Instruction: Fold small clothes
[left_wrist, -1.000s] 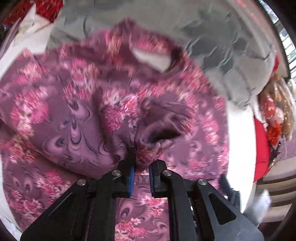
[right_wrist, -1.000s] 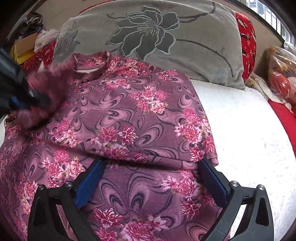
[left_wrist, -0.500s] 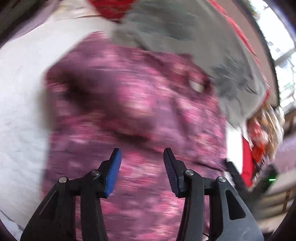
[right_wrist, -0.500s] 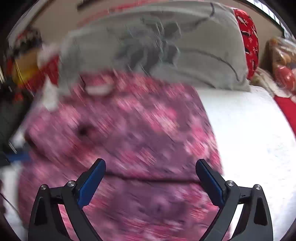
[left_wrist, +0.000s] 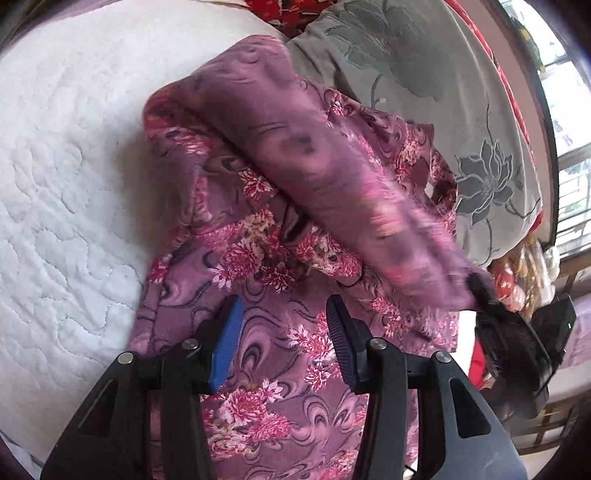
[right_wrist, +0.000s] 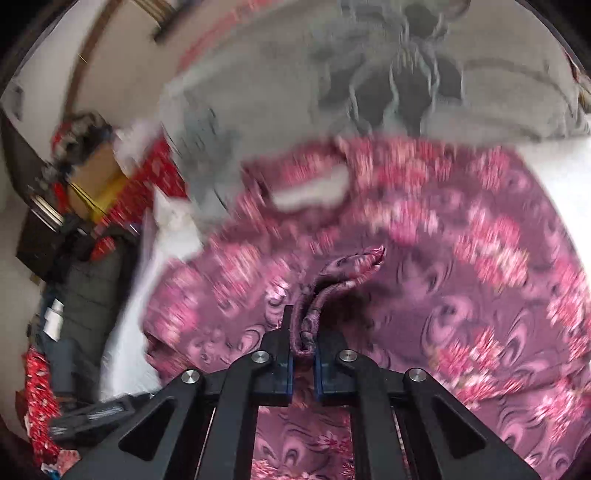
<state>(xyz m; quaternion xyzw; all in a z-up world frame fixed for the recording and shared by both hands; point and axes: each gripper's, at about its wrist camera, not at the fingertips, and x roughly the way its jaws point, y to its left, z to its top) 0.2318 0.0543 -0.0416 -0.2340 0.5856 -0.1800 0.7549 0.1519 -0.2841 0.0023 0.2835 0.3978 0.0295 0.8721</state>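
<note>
A purple garment with pink flowers lies spread on the white quilted bed cover. My left gripper hovers open over its lower part, with nothing between the fingers. A sleeve stretches taut and diagonal across the garment towards the right, where my right gripper holds its end. In the right wrist view the right gripper is shut on a bunched fold of that sleeve, lifted above the garment's body. The neck opening shows beyond it.
A grey pillow with a dark flower pattern lies against the garment's far edge. Red cloth and boxes are piled beside the bed on the left in the right wrist view. A window is at the far right.
My left gripper let go of the garment fold, opened and drew back leftwards. My right gripper went from wide open to shut on the sleeve and lifted it across the garment.
</note>
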